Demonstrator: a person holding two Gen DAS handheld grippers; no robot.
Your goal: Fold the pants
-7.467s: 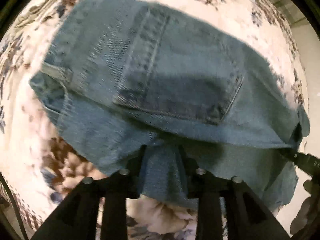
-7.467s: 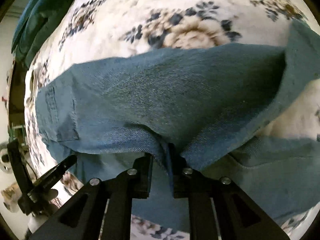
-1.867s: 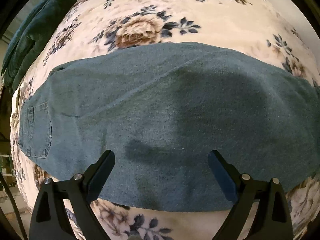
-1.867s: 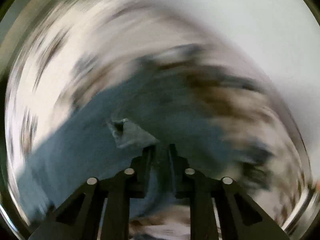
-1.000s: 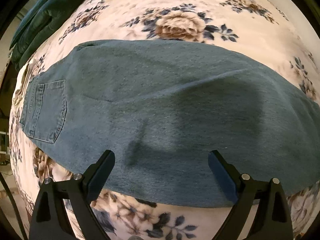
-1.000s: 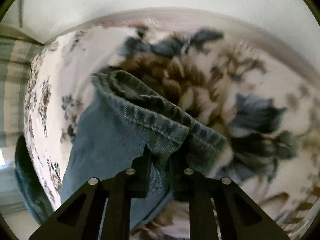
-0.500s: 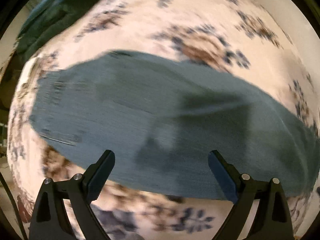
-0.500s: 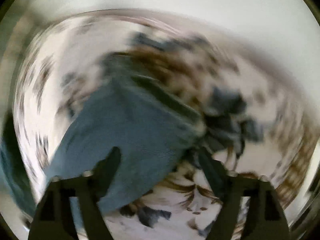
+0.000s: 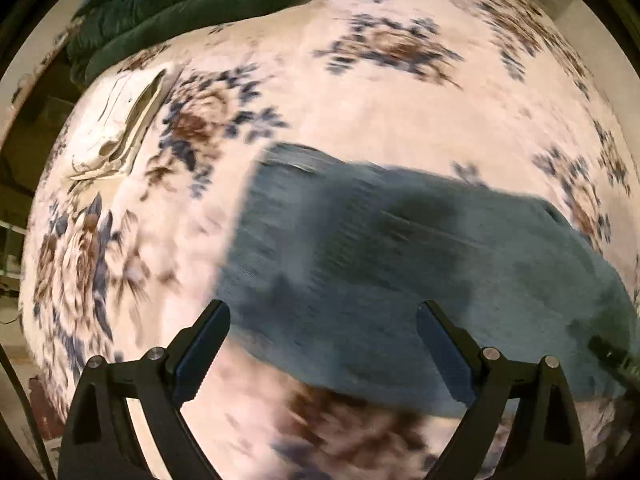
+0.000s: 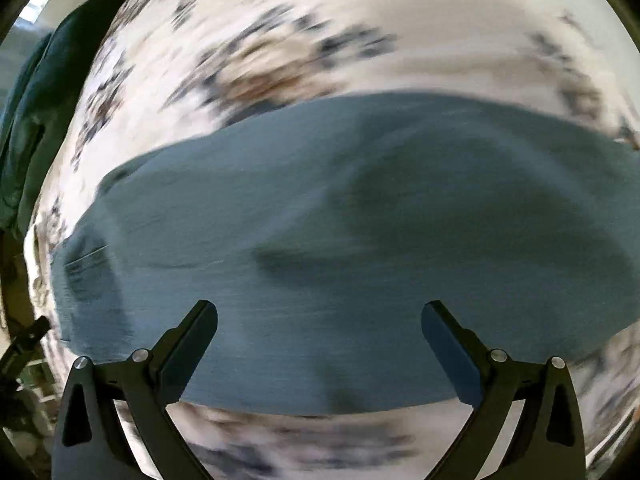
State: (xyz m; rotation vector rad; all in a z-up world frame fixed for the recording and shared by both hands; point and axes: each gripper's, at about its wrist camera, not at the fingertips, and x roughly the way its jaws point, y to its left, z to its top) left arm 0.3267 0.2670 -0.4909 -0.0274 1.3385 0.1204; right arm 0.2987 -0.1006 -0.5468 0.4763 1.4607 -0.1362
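My left claw [image 9: 322,340] hangs spread and empty over the blue jeans [image 9: 420,272], which lie flat on the floral bedspread [image 9: 360,112] just ahead of its tips. My right claw [image 10: 318,342], its jaws having just swung wide with nothing between them, hovers above the jeans too, a dark green blanket [image 10: 32,120] far off to its left.

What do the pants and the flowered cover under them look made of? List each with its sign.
Pants: probably denim, matte blue-grey, a stitched pocket at one end.
Flowered cover: seemingly soft printed fabric, cream with blue-brown blooms; blur hides the weave.
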